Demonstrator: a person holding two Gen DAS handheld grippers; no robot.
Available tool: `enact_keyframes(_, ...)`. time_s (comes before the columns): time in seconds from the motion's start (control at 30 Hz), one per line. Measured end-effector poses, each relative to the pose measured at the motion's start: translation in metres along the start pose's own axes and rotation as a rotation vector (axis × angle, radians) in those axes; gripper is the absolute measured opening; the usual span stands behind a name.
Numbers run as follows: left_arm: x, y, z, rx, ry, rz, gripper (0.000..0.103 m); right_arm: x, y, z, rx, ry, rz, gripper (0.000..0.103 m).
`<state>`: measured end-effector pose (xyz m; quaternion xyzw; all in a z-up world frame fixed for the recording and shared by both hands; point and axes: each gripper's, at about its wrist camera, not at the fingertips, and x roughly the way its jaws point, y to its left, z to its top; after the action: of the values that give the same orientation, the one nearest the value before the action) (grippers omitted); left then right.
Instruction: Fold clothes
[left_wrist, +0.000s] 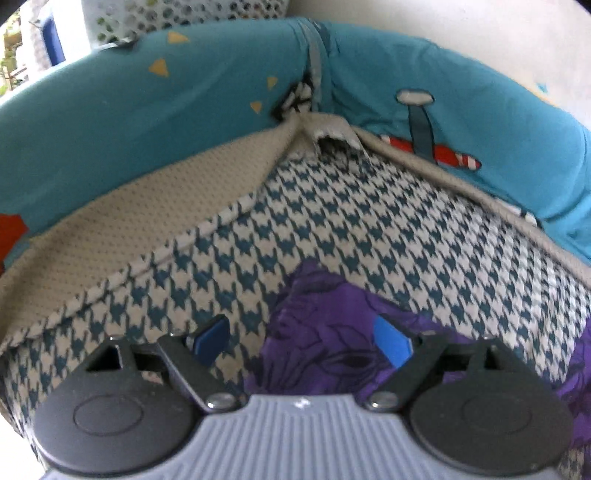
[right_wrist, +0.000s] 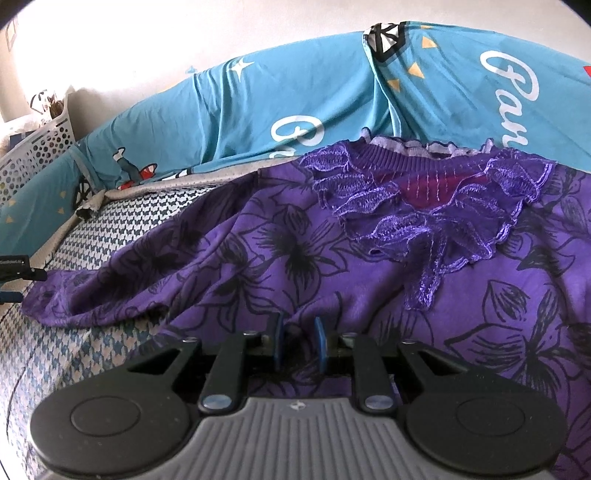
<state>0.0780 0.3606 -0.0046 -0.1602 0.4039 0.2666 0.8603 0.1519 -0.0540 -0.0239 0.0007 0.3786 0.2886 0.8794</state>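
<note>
The purple floral top (right_wrist: 280, 236) lies spread on the checked mattress (right_wrist: 110, 229), its frilled collar toward the far edge by the blue sheet (right_wrist: 229, 110) and one sleeve trailing toward the near left corner. The right gripper (right_wrist: 299, 343) looks nearly closed on a fold of the top's near hem, though whether the pads truly bite is hard to judge, while the left gripper (left_wrist: 301, 341) hangs wide apart and empty over the sleeve tip. It should close squarely on the sleeve's edge, not the mattress cover; the top's right side is cut off.
</note>
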Motion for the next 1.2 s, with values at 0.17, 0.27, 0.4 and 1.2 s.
enact_keyframes(0.17, 0.007, -0.009, -0.006, 0.055, 0.01, 0.02, 0.076, 0.002, 0.001, -0.001, -0.004, 0.005, -0.005, 0.019)
enact_keyframes(0.27, 0.005, -0.016, -0.007, 0.087, -0.006, 0.023, 0.048, 0.002, 0.001, -0.001, -0.008, 0.005, -0.007, 0.019)
enact_keyframes(0.4, 0.001, -0.023, -0.007, 0.084, -0.012, -0.028, 0.017, 0.002, 0.001, -0.001, -0.009, 0.005, -0.009, 0.019)
enact_keyframes(1.2, -0.048, -0.01, -0.012, -0.06, -0.112, 0.413, 0.043, -0.005, -0.001, 0.004, 0.011, -0.012, -0.001, 0.019)
